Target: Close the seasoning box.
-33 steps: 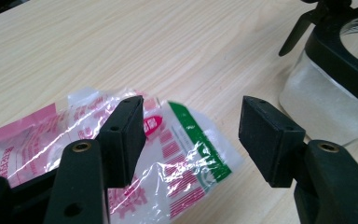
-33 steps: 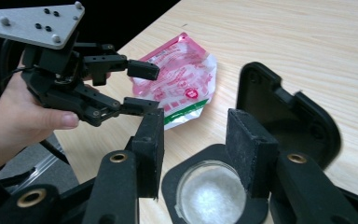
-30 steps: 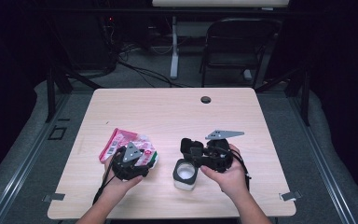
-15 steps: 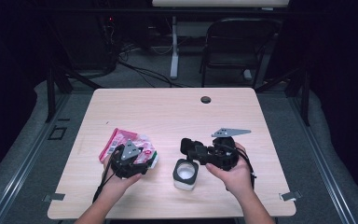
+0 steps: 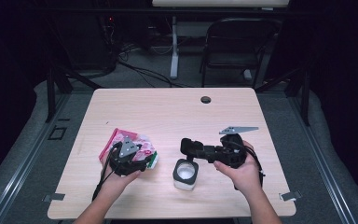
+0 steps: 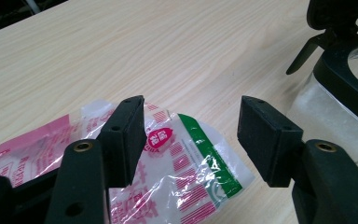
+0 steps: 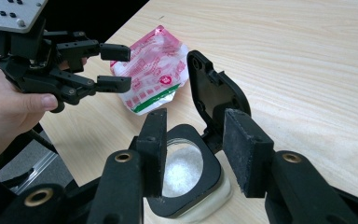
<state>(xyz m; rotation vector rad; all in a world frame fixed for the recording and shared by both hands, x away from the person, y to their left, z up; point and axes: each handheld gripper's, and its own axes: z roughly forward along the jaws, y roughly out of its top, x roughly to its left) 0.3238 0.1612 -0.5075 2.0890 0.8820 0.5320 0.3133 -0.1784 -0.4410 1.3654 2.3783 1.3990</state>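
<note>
a: how do the tongs stand?

b: the right gripper (image 7: 193,154) hangs just over the jar (image 5: 185,175), jaws spread, pinching nothing. they have just been closing a little, with the raised flip lid (image 7: 216,100) past their tips and the open mouth below.

a: why hover there?

b: i'd judge it is lining up on the lid, either to shut it or to steady the jar. white grains show inside.

a: and the left gripper (image 6: 191,135)?

b: spread too, empty, held low above the packet (image 6: 168,158), which lies flat on the table (image 5: 168,112) just left of the jar. probably about to pick it up.

a: so the packet sits within reach of the jar?

b: yes, near but apart, likely so it can be brought to the open mouth.
</note>
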